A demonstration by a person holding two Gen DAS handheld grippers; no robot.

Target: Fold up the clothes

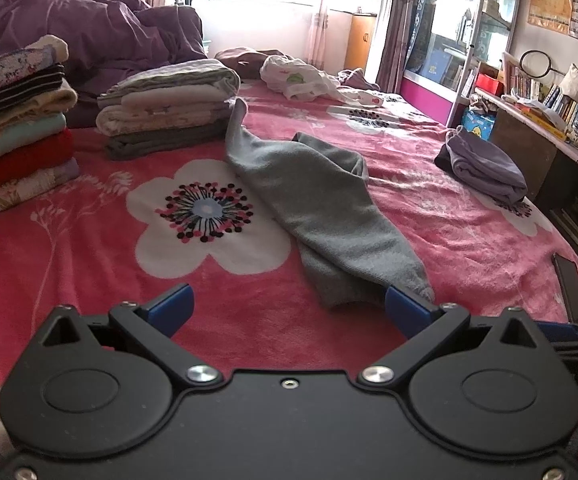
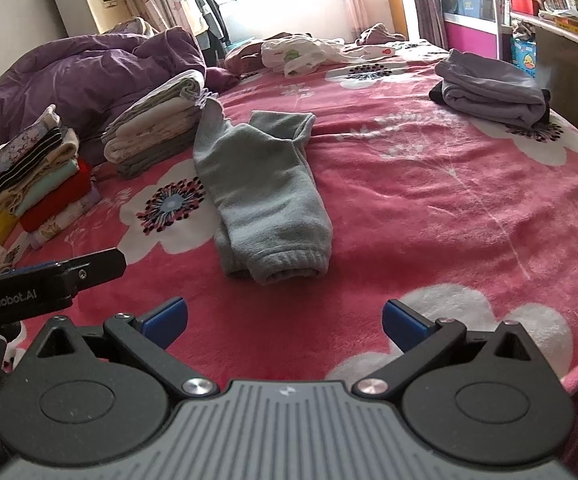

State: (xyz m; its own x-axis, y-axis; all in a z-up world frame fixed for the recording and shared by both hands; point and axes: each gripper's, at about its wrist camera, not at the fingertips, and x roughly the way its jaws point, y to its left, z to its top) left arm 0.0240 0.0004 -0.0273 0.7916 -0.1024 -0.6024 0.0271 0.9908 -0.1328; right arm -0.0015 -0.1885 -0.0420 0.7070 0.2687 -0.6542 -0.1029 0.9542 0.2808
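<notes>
Left gripper (image 1: 289,308): jaws spread wide, nothing between them, held low over the pink blanket (image 1: 89,280). Right gripper (image 2: 285,322): jaws likewise wide apart and empty, over the same blanket. Grey trousers (image 1: 321,208) lie lengthwise on the blanket, doubled over leg on leg; in the left view they run from just ahead of the right-hand finger (image 1: 405,312) away and to the left, the near cuff end touching or just overlapping that finger's tip. In the right view the trousers (image 2: 261,188) sit straight ahead of the open jaws, cuffed end nearest and clear of both fingers, far end reaching a folded stack (image 2: 153,132). Ahead-left of both grippers: that grey-and-cream stack (image 1: 165,108), and further left a taller mixed stack (image 1: 17,120) with a red item in it. Purple duvet (image 1: 69,20) bunched behind the stacks. Ahead-right: a folded lilac garment (image 1: 485,168) near the bed edge. Far end: a loose white garment (image 1: 301,76). The left gripper's body shows at the left edge of the right view (image 2: 49,280).
</notes>
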